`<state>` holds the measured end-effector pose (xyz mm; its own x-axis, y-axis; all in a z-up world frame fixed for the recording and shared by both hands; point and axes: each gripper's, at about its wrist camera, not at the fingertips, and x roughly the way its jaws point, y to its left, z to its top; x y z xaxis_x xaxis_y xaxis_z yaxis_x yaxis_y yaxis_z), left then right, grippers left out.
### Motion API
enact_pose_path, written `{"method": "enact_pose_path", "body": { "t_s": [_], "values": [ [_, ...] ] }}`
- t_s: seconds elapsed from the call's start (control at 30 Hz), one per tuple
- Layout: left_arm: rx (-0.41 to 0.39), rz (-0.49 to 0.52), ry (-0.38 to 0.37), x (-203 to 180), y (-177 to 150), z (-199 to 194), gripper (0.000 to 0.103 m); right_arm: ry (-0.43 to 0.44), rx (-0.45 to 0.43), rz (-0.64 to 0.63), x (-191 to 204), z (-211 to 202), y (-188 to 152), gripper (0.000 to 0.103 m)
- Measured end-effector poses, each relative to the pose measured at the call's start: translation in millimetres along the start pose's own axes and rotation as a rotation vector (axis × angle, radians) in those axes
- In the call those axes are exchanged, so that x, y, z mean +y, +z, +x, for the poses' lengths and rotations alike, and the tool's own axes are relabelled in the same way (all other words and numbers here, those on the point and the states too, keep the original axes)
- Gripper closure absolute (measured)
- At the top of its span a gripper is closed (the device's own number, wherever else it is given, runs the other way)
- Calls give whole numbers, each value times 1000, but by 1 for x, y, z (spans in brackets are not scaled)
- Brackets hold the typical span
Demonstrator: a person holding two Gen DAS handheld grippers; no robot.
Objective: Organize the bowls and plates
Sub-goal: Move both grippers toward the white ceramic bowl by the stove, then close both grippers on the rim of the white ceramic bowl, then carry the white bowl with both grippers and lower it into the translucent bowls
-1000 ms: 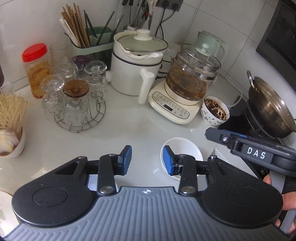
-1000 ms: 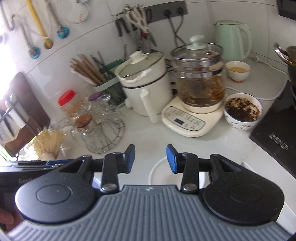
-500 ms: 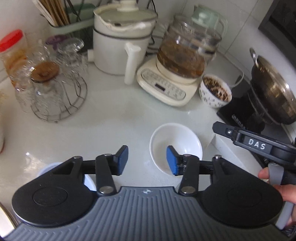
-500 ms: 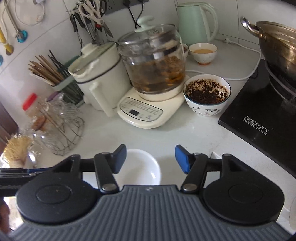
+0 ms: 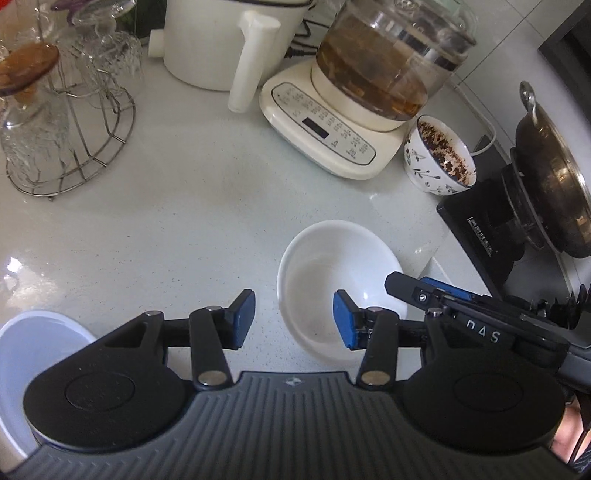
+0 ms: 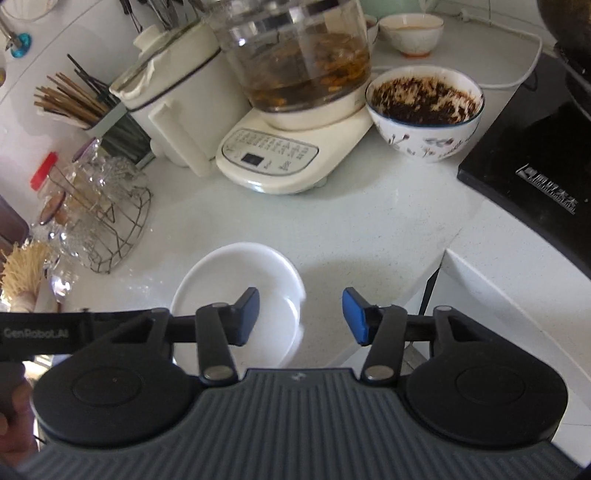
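1. White speckled tabletop [image 5: 207,206] is carrying an empty white bowl [image 5: 332,266] near its front edge.
2. Left gripper [image 5: 293,319] is hovering partly open over the bowl's near rim, gripping nothing.
3. Right gripper [image 6: 301,317] is closing around the bowl's right rim, pads not touching.

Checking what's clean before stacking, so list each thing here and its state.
White bowl: upright, empty, on the counter.
Patterned bowl: upright, dark residue inside.
Small cup: holds orange-brown liquid.
Glass kettle: on its base, brown brew inside.
Glasses: inverted on the wire rack.
Left tongs: open, holding nothing.
Right tongs: closing, bowl rim between them, not gripped.
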<state>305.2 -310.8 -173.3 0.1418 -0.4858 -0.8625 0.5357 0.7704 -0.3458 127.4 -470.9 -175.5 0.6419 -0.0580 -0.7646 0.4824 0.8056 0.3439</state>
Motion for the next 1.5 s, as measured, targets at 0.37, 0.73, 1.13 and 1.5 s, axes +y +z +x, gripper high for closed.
{"method": "enact_pose_path", "body": {
  "t_s": [0.37,0.73,1.13,1.5],
  "values": [
    [74,-68,1,12,1,24,58,-3,60,-12,0,22,6,72],
    [86,-83,-11,17,0,35,88,20,111,-4,-2,33,7,85],
    [89,-38,-24,9,1,35,95,47,100,6,-6,27,5,93],
    [73,-50,-34,13,-1,22,95,109,78,4,-7,17,4,92]
  ]
}}
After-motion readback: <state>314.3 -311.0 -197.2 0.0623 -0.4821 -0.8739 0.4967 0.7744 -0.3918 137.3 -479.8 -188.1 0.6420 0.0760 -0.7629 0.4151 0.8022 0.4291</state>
